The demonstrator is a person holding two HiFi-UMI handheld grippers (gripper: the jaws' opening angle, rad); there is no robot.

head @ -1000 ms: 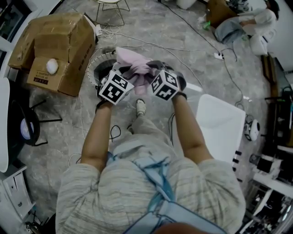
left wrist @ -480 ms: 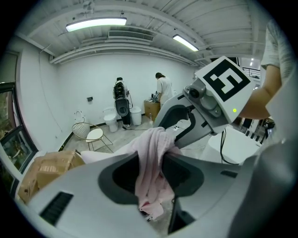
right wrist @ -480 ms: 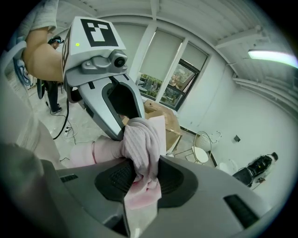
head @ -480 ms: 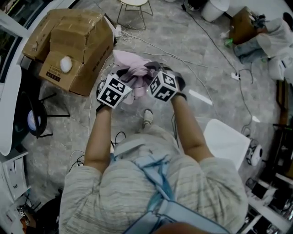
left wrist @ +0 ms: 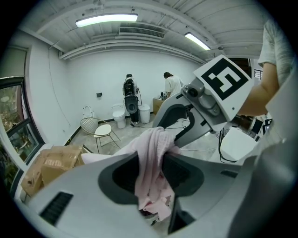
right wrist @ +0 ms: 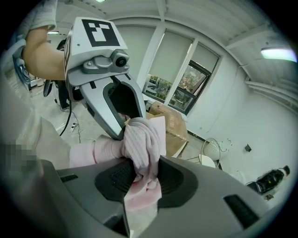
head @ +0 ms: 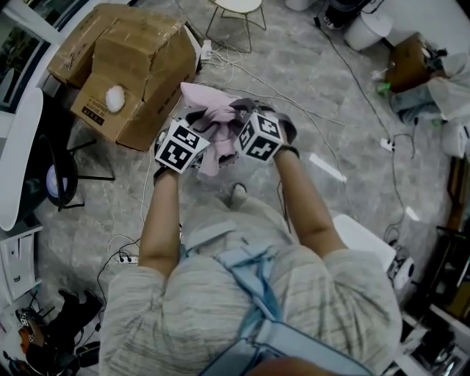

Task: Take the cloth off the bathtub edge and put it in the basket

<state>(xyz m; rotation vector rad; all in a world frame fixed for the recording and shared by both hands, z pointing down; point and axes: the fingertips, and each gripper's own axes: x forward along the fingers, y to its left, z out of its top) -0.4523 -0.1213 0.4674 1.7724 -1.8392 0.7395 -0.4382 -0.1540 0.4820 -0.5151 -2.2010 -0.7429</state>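
Head view: cloth (head: 214, 117) hangs between the left gripper (left wrist: 151, 174) and right gripper (right wrist: 142, 174), one end clamped in each, out in front of the person and above the floor (head: 308, 81). Cardboard box (head: 125, 66) sits on the floor, just left of the left gripper. Wire chair (head: 236, 9) stands beyond the box. Flat panel (head: 360, 235) lies on the floor at the person's right.
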